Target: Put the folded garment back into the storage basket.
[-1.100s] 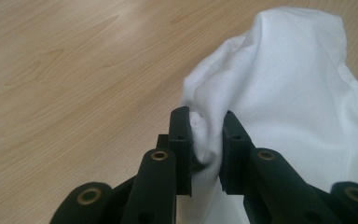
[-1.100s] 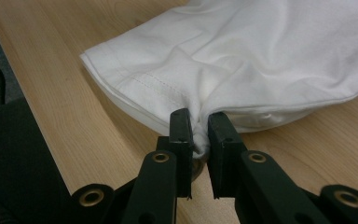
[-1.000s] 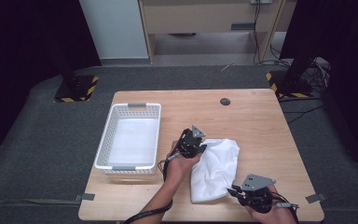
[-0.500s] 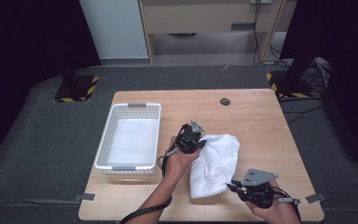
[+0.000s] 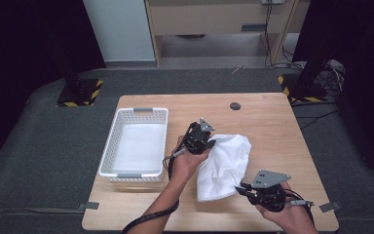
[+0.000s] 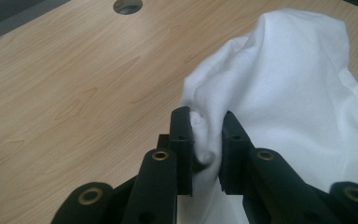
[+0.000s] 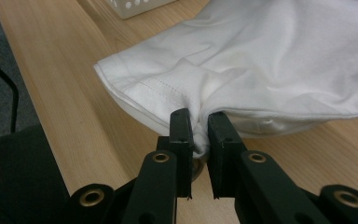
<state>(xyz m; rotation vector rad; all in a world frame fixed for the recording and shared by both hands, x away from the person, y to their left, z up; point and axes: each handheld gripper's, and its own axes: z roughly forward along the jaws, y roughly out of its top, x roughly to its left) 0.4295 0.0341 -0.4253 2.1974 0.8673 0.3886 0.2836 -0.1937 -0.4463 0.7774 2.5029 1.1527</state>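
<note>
White crumpled cloth garment (image 5: 226, 163) lies on the light wooden bench (image 5: 272, 126), centre-right of the high view, bunched and partly lifted at two ends. Left tool (image 5: 208, 142) sits at the cloth's upper-left edge, middle of the frame, held in the person's left hand (image 5: 187, 158). In the left gripper view the cloth (image 6: 284, 107) fills the right half of the frame, and a fold of it is pinched between the two black jaws at bottom centre; jaws nearly closed, only fabric between them. Right tool (image 5: 241, 187) is at the cloth's lower-right corner, lower right of the high view, gripped by the person's right hand (image 5: 287, 214), grey three-cornered plate on top. In the right gripper view the stitched hem of the cloth (image 7: 261, 60) spreads across the upper frame, and the jaws at bottom centre are clamped tight on a gathered bit of that hem, narrow gap filled with fabric. White perforated plastic basket (image 5: 109, 156) stands left of the cloth on the bench, just beside the left hand, apart from the cloth; its corner (image 7: 140, 7) shows at the top of the right gripper view. Small dark round hole (image 5: 234, 106) in the bench, upper centre, well apart from the cloth; also seen at top (image 6: 127, 5) in the left gripper view.
</note>
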